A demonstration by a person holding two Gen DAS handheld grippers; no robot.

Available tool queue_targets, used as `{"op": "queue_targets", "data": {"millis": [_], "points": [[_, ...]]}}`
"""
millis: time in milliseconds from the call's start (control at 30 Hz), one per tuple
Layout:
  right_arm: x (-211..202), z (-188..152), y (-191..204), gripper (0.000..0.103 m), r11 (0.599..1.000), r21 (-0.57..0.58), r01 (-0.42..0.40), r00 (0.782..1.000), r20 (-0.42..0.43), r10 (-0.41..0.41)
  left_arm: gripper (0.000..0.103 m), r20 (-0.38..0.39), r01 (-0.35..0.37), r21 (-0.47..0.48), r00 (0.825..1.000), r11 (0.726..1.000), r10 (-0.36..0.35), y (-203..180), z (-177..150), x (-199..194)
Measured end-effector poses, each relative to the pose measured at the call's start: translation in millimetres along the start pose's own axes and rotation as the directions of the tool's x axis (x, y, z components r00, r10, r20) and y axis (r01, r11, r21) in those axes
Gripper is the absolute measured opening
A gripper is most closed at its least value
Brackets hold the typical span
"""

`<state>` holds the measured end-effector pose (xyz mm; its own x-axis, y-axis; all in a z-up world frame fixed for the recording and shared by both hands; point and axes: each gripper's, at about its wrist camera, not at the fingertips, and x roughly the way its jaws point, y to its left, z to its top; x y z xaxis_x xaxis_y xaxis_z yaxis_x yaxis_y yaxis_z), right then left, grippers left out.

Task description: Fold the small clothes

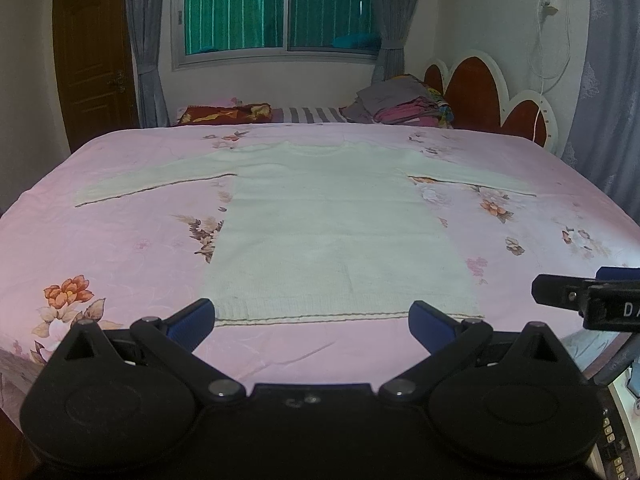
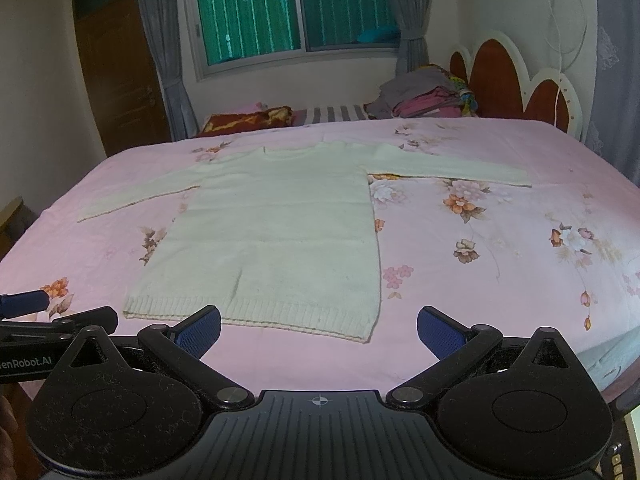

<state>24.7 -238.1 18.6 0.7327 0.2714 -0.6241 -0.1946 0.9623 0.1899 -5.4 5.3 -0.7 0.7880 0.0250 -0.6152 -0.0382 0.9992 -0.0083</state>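
The white sweater (image 1: 332, 216) lies flat on the pink bed (image 1: 120, 248), and both the left gripper (image 1: 312, 320) and right gripper (image 2: 319, 326) are spread wide, so pinch a sleeve edge gently.

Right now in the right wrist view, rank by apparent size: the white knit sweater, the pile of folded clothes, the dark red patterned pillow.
1. White knit sweater
2. Pile of folded clothes
3. Dark red patterned pillow
The last two look close; both lie far back, so their order is unsure.
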Motion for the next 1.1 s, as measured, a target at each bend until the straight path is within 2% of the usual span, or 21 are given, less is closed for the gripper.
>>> {"op": "queue_targets", "data": {"millis": [667, 1100], "points": [[1, 0, 4, 0.103, 1.0, -0.003, 0.006, 1.0, -0.003, -0.006, 0.103, -0.005, 0.003, -0.001, 1.0, 1.0, -0.003, 4, -3, 0], [16, 6, 4, 0.103, 0.999, 0.017, 0.029, 1.0, -0.008, -0.029, 0.103, -0.02, 0.013, 0.008, 1.0, 1.0, -0.013, 15, 10, 22]]}}
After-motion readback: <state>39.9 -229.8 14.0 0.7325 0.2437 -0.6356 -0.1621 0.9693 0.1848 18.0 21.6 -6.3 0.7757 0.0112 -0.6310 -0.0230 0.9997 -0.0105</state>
